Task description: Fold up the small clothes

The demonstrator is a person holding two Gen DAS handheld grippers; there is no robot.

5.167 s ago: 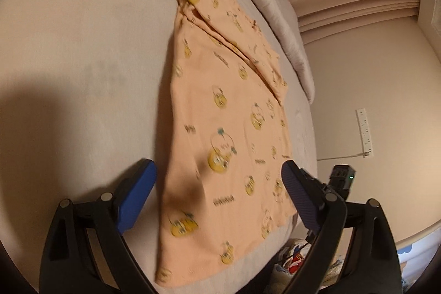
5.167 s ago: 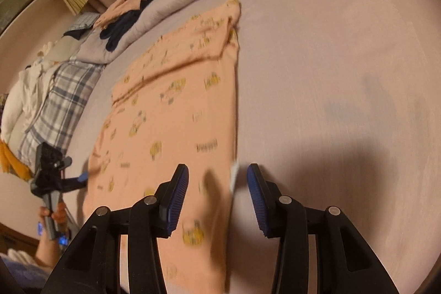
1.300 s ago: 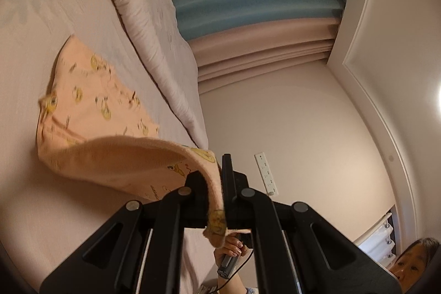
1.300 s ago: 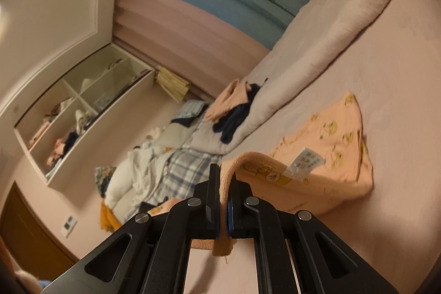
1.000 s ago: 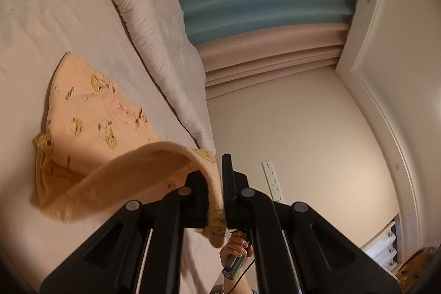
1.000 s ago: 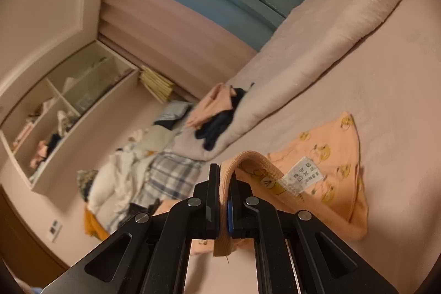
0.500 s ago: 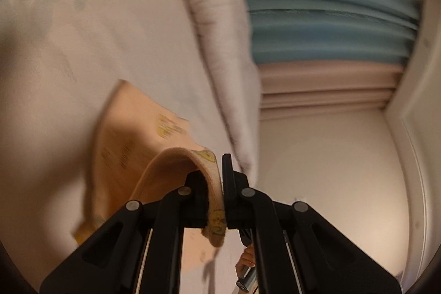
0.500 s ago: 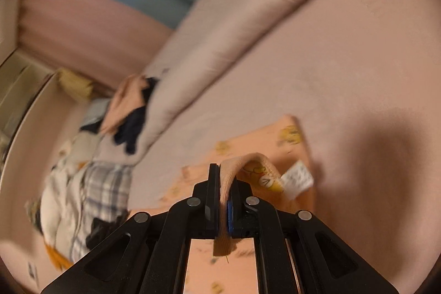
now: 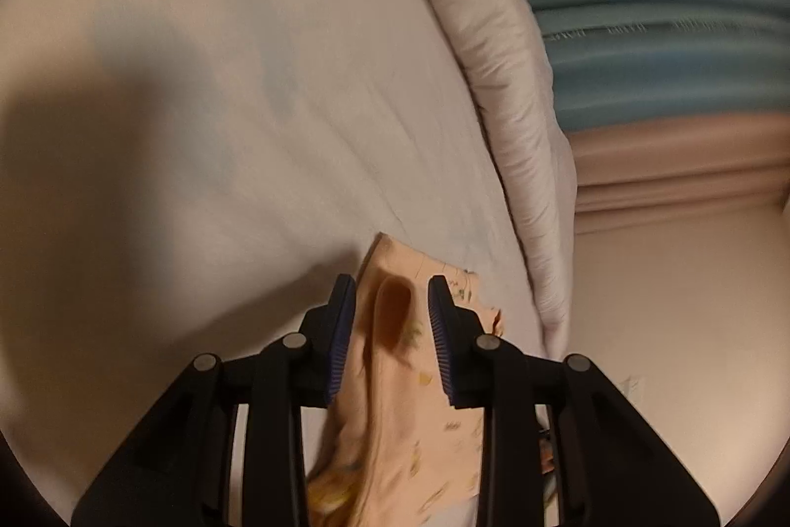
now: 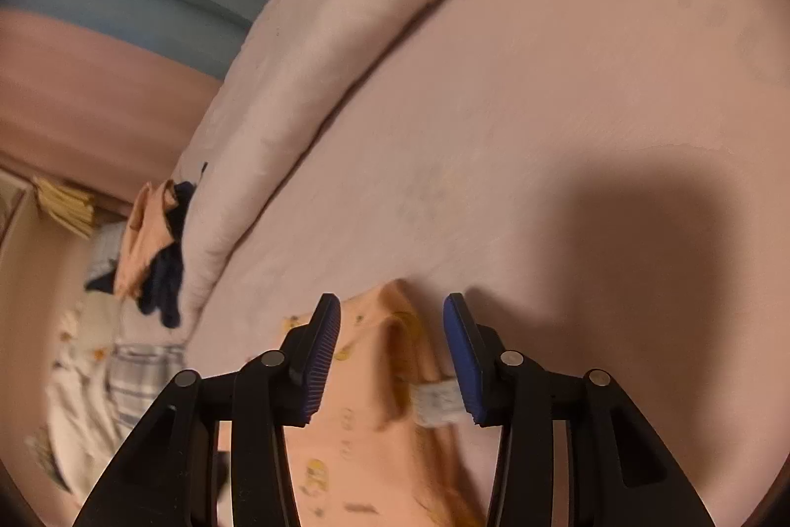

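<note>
Peach cotton, the little garment [image 9: 395, 403] lies doubled on the bed sheet [image 9: 222, 107], its folded edge poking up between both pairs of jaws. The left gripper [image 9: 390, 329] and right gripper [image 10: 392, 344] stand open, gripping nothing, each straddling one corner; the cloth's length runs back beneath them.

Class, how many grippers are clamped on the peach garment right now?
0. The left gripper stands open around one edge of the garment; the right gripper stands open around the other edge, beside the label.
</note>
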